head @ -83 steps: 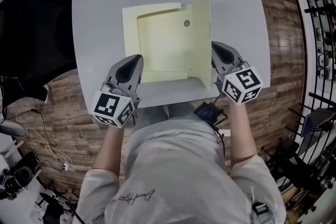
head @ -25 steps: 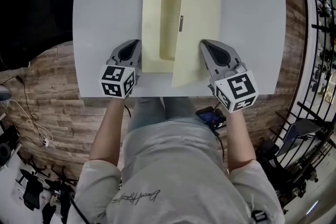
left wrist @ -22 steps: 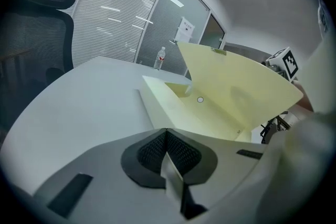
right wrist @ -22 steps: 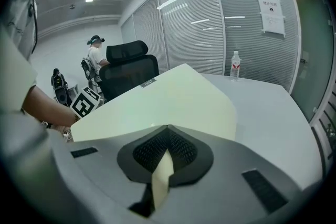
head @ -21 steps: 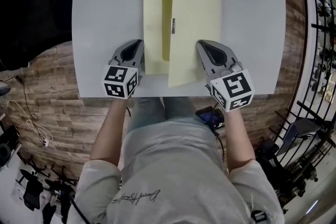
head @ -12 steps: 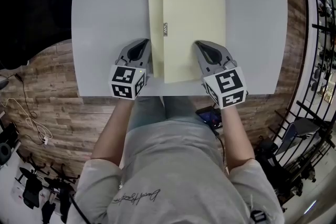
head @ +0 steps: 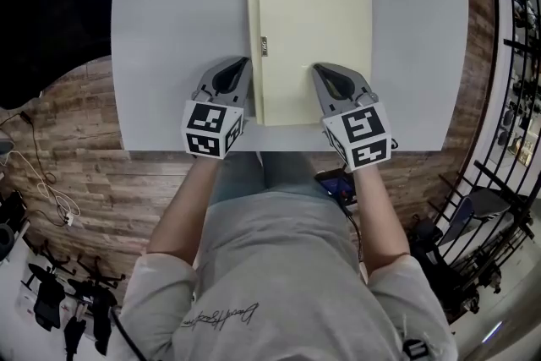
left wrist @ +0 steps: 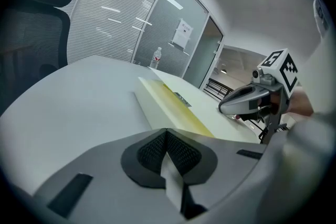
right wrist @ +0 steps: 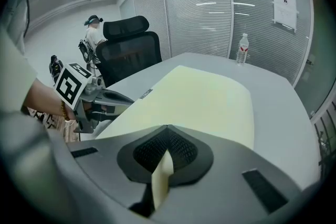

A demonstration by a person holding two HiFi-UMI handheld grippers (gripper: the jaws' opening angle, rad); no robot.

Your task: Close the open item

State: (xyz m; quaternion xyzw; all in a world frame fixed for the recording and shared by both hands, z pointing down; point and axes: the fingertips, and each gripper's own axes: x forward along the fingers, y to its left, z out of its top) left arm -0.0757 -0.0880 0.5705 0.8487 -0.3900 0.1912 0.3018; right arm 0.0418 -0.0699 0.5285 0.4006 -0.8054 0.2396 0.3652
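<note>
Jaws of the right hand-held gripper are pressed together with nothing held, its tip placed over the near part of the closed pale yellow case. The left hand-held gripper is likewise pressed together and empty, set just beside the case's left edge. The case is laid flat at the middle of the grey surface, its near edge close to the surface's near edge. Bare room is left on both sides and beyond. A small metal tag is seen at the left edge, its marking too small to be read.
</note>
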